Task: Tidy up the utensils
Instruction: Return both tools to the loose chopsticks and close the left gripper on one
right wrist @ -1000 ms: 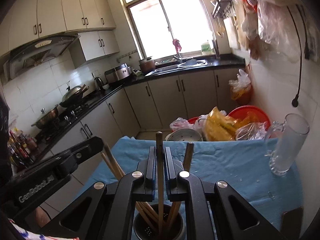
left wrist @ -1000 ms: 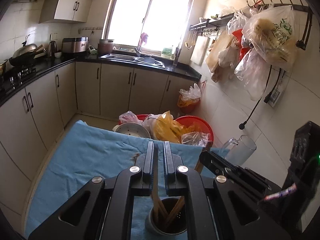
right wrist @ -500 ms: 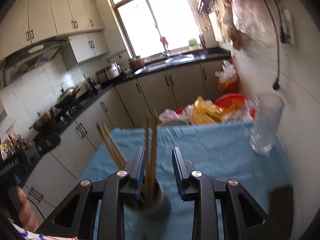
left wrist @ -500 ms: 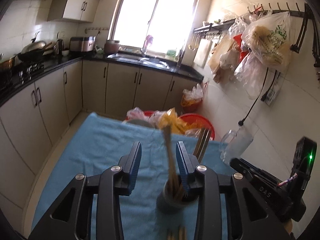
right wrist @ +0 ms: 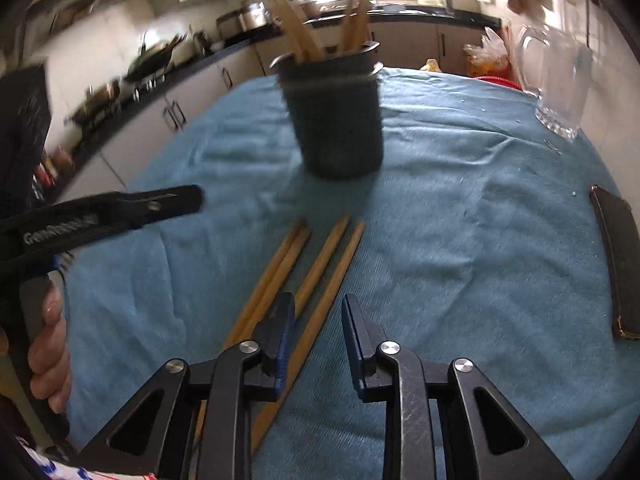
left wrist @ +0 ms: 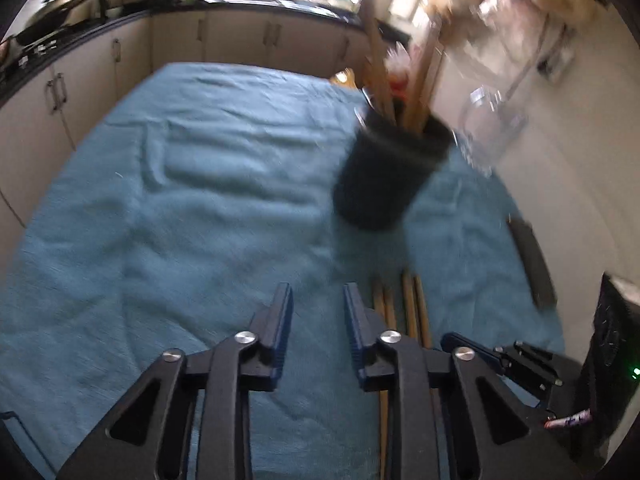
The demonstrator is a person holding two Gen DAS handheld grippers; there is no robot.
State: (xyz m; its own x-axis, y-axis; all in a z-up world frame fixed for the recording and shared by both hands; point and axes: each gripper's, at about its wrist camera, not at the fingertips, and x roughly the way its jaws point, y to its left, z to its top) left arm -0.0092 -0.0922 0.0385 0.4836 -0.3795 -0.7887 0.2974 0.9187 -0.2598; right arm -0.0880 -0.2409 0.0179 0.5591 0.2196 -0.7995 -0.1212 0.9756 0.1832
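Chopsticks, four loose wooden ones [right wrist: 316, 272], lie on blue cloth [right wrist: 460, 240]; my left gripper [left wrist: 318, 312] and right gripper [right wrist: 318, 320] are part-open, closing, both empty.

Home kitchen: cabinets [left wrist: 92, 76], black countertop [left wrist: 248, 2], wok on stove [right wrist: 154, 56], window.

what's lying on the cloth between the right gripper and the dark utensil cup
Four loose wooden chopsticks lie on the blue cloth between the right gripper and the cup; the right wrist view shows it.
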